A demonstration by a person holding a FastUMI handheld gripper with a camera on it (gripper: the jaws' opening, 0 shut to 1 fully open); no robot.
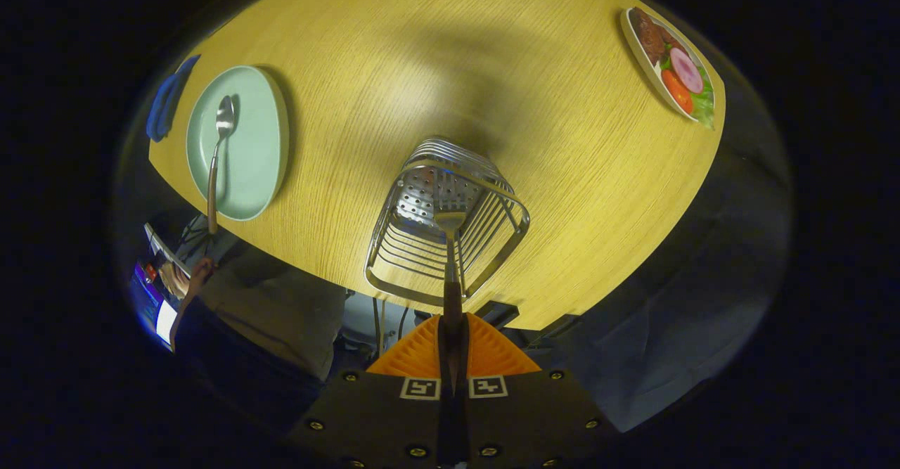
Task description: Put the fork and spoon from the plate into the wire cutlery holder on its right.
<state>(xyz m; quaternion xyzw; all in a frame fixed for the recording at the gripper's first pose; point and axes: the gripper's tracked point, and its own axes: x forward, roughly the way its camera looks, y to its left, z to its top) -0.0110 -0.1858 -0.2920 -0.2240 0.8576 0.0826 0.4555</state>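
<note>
My gripper (452, 335) is shut on the fork (450, 244), its orange fingers (415, 353) pressed on the wooden handle. The fork's tines hang inside the mouth of the wire cutlery holder (404, 272), which stands on the wooden table just ahead of the fingers. Its perforated metal floor shows behind the tines. To the holder's left lies the pale green plate (256, 138) with the spoon (218, 152) on it, bowl away from me and its handle reaching past the plate's near rim.
The yellow wooden table (562, 174) ends close below the holder. A white dish of salad and meat (671, 65) sits at the far right, a blue object (165, 103) beyond the green plate. A seated person (267, 307) is below the table edge at left.
</note>
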